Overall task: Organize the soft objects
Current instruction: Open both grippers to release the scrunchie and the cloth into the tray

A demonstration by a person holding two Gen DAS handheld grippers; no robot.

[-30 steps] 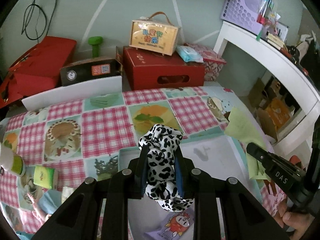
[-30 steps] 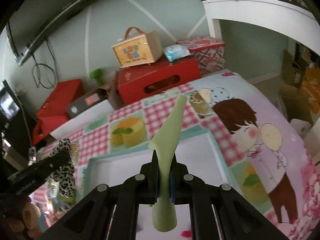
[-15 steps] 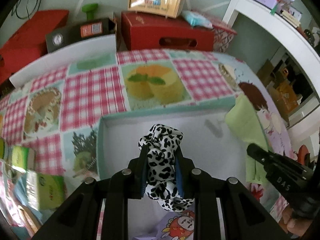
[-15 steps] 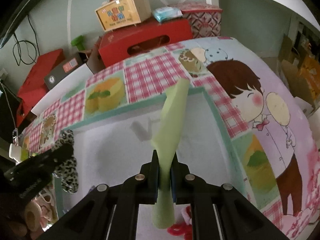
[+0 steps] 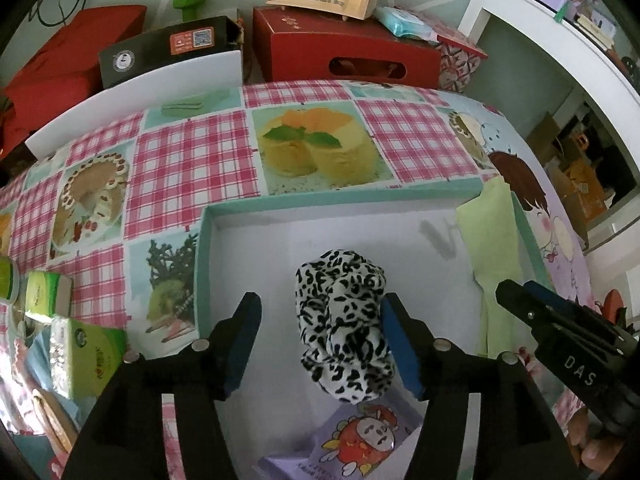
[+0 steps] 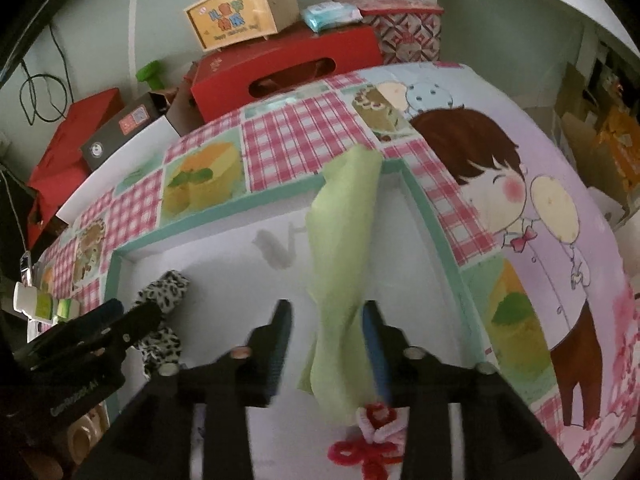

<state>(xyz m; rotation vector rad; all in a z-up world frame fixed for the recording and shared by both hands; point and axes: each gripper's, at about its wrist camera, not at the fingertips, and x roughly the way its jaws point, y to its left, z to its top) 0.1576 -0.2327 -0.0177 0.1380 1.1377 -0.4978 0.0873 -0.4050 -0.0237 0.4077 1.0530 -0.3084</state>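
Observation:
A white box with a teal rim [image 5: 320, 200] lies on the patterned tablecloth. My left gripper [image 5: 320, 300] hangs over its inside and its jaws are opening. The black-and-white spotted scrunchie [image 5: 340, 320] stands between them, leaning on the right pad and clear of the left one. My right gripper [image 6: 326, 308] is over the box's right side, its jaws opening too. A pale green cloth [image 6: 344, 240] hangs loose between them against the right finger, its top draped on the box's far corner. The left gripper [image 6: 120, 312] and scrunchie [image 6: 164, 292] also show in the right wrist view.
A purple cartoon packet [image 5: 360, 440] and a red-and-pink knitted piece [image 6: 376, 428] lie in the box's near part. Green tissue packs [image 5: 84, 352] sit left of the box. Red boxes [image 5: 344, 56] stand behind the table, and a white shelf [image 5: 560, 40] stands at the right.
Both grippers sank toward the box and tipped further down. Both sets of jaws, shut on the scrunchie and the green cloth before, have spread apart and let go.

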